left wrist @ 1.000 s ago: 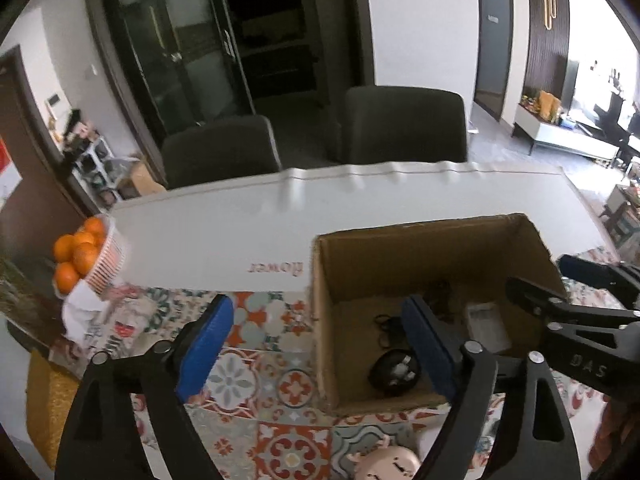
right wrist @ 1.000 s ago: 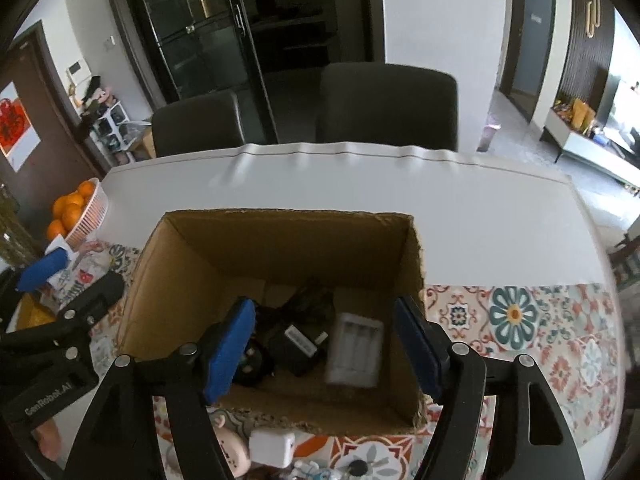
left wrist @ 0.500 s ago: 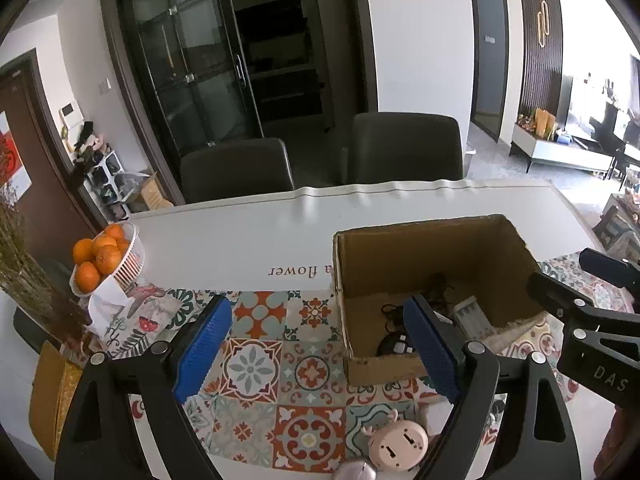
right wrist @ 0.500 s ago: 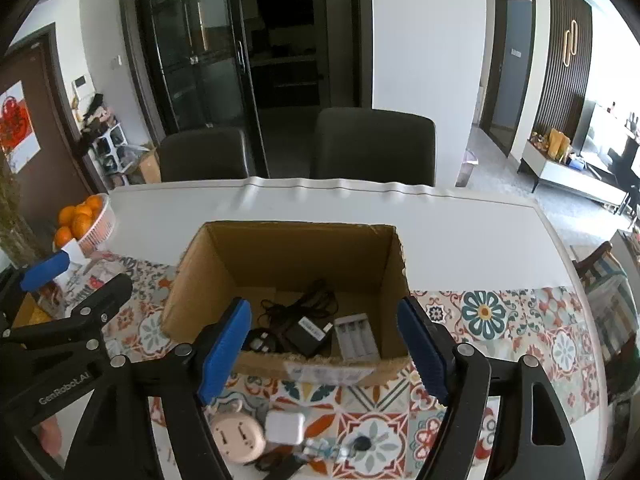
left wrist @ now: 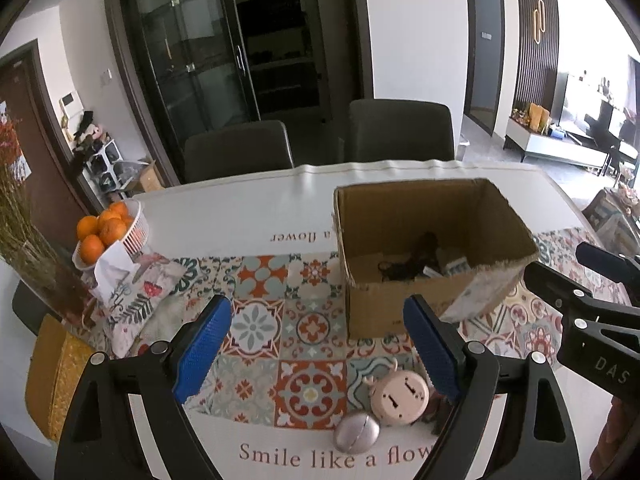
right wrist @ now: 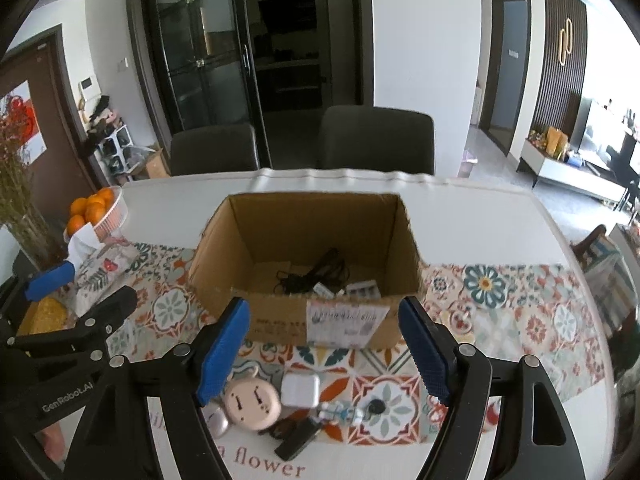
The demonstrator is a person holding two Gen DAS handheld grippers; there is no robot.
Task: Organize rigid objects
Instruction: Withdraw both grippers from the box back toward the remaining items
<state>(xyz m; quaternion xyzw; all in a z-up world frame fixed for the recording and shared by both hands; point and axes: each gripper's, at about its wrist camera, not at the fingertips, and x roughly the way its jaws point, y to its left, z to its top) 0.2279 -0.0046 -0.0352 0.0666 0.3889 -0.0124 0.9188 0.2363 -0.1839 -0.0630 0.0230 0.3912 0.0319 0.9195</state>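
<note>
As gripper (right wrist: 322, 350) hovers, box (right wrist: 280, 326) beyond.

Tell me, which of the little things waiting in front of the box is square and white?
The white charger block, a plain cube beside the round pink clock. The other loose pieces there are round, dark or figure-shaped.

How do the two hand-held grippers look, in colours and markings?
Both are black frames with silver rivets and two blue, dotted-texture pads. The left hand-held gripper carries white "GenRobot.AI" lettering on its side; the right hand-held gripper carries white "DAS" lettering. No cables or sleeves are visible.
</note>
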